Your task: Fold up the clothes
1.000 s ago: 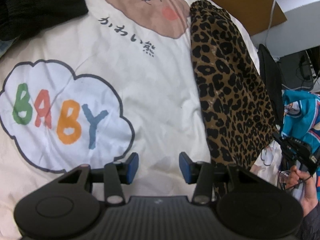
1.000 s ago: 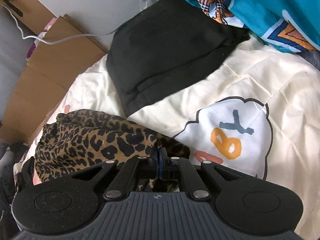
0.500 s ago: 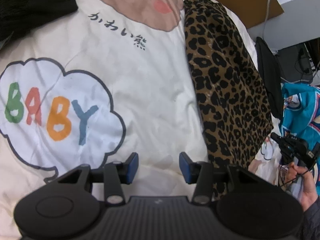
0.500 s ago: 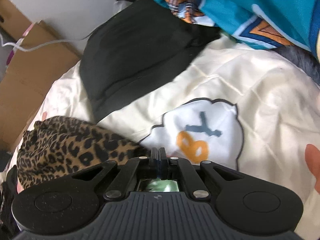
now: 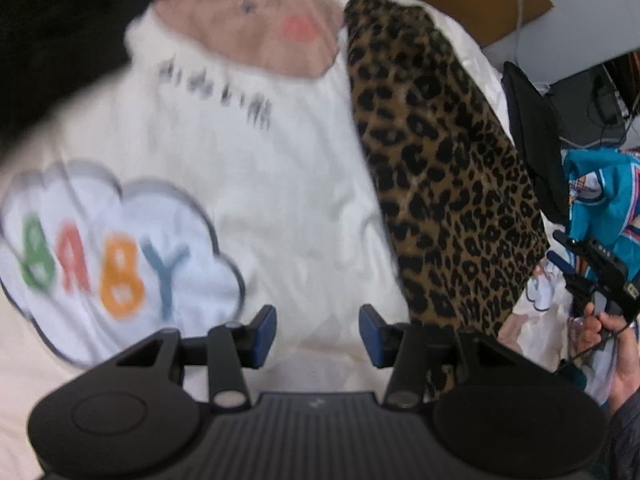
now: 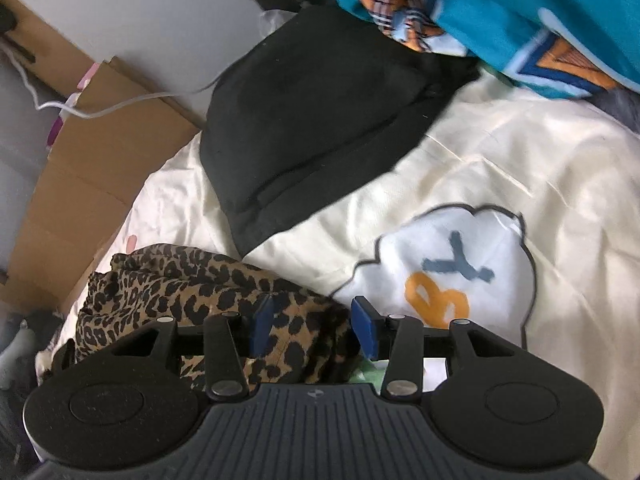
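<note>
Leopard-print garment (image 6: 192,292) beside black folded cloth (image 6: 316,120) and teal shirt (image 6: 500,12); both grippers' jaws spread, empty.

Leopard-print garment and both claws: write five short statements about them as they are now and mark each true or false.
1. The right claw is open. True.
2. The left claw is clamped on the brown leopard-print garment. False: it is open, over the cream bedsheet with the BABY cloud print, gripping nothing.
3. The folded black garment lies on the cream bedsheet beyond the leopard-print garment. True.
4. The teal patterned garment covers the leopard-print garment. False: it sits at the far side, apart from it.
5. The leopard-print garment lies on brown cardboard. False: it rests on the bedsheet.
</note>
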The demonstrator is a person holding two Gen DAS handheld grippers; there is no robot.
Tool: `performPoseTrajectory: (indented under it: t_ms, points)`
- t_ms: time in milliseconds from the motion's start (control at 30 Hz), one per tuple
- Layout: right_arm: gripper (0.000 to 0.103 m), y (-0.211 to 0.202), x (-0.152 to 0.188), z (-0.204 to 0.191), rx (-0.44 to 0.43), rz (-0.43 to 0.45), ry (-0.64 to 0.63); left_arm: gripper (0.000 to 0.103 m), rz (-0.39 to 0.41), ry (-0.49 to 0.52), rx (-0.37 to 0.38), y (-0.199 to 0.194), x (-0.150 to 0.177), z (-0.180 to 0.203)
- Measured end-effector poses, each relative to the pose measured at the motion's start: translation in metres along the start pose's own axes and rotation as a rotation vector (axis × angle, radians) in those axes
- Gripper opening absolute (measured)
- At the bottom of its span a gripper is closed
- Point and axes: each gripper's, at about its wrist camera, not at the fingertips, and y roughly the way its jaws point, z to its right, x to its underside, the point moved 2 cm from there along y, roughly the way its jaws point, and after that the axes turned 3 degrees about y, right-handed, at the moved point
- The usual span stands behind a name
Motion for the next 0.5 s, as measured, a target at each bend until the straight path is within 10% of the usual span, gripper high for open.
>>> performPoseTrajectory:
  t_ms: [167, 367, 500]
  points:
    - [0.047, 0.008, 0.004, -0.001, 0.003, -0.004, -0.037, 0.049, 0.038, 0.099, -0.065, -0.022, -0.041, 0.006]
    - [0.003, 0.004, 0.005, -0.009, -0.002, 0.008, -0.109, 0.056, 0.081, 0.211, -0.138, -0.050, -0.085, 0.020]
    - [0.003, -0.003, 0.003, -0.012, -0.014, 0.024, -0.144, 0.057, 0.107, 0.270, -0.166, -0.076, -0.090, 0.038]
